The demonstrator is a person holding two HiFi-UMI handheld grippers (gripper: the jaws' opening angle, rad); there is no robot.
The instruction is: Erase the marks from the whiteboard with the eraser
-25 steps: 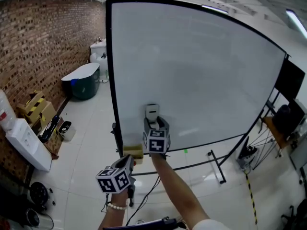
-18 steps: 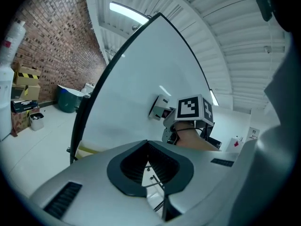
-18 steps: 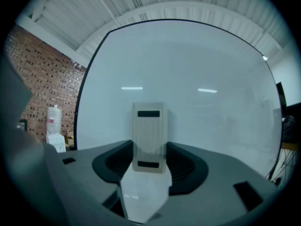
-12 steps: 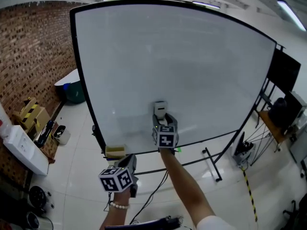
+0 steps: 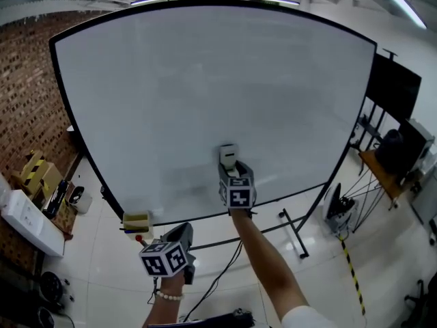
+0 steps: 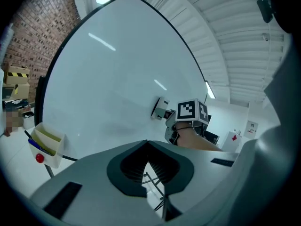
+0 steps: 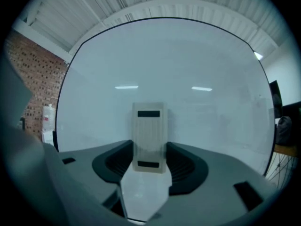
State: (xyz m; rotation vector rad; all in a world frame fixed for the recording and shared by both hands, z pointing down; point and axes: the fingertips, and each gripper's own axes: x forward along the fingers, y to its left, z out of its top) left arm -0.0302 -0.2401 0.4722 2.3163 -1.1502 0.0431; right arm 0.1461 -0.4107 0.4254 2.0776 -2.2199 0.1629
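The whiteboard (image 5: 205, 94) fills nearly all of my head view, and I can find no clear pen mark anywhere on it. There are only ceiling-light reflections and a faint grey haze low down, near 6 o'clock. I cannot tell whether that haze is leftover ink or just shadow. I judge the wiping to be largely done, with at most a finishing pass over that low patch left.

My right gripper (image 5: 231, 171) reaches out to the board's lower middle, its jaws closed on the flanks of the eraser (image 5: 229, 154). The eraser stands upright between them. In the left gripper view it looks to be lying against the board face, though I cannot be sure of contact.

My left gripper (image 5: 179, 236) hangs low at 7 o'clock in the head view, well apart from the board. Its jaw tips are together with nothing between them, so it has no part in the work.

A small yellowish tray (image 5: 137, 223) hangs at the board's lower edge, at 7 o'clock from the eraser. It holds what look like pens.
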